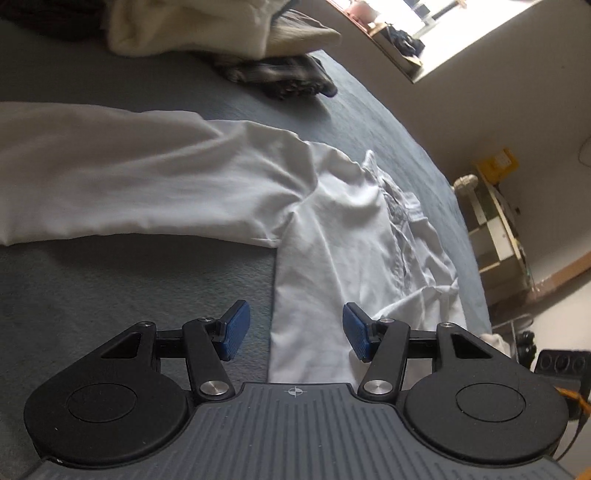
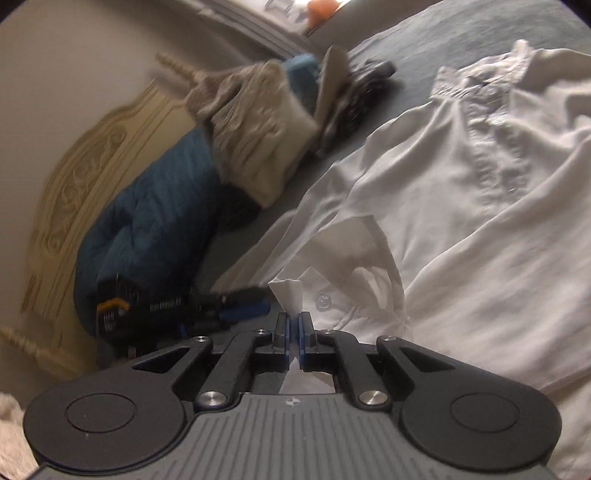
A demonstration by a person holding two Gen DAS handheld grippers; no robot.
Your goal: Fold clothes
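Shirt cuff pinched on the bed

Shirt (image 1: 343,229) fabric, white and buttoned, lies spread on a grey-blue bed (image 1: 110,295). In the left wrist view one sleeve (image 1: 129,173) runs out flat toward 9 o'clock, and the body of the garment reaches from the centre down to 6 o'clock. The left gripper (image 1: 295,330) hangs just above the shirt's side edge with its jaws wide apart and nothing between the blue pads (image 1: 236,328).

In the right wrist view the right gripper (image 2: 294,330) has its jaws pressed together on a white corner of the cuff (image 2: 295,295), which stands up just past the fingertips, a button (image 2: 324,300) beside it at 3 o'clock. The button strip and collar (image 2: 476,79) lie toward 1 o'clock.

A heap of other clothes (image 2: 258,122) sits at 11 o'clock beside a blue pillow (image 2: 155,210) against a carved wooden headboard (image 2: 74,177). The same heap (image 1: 207,29) sits at 12 o'clock in the left view.
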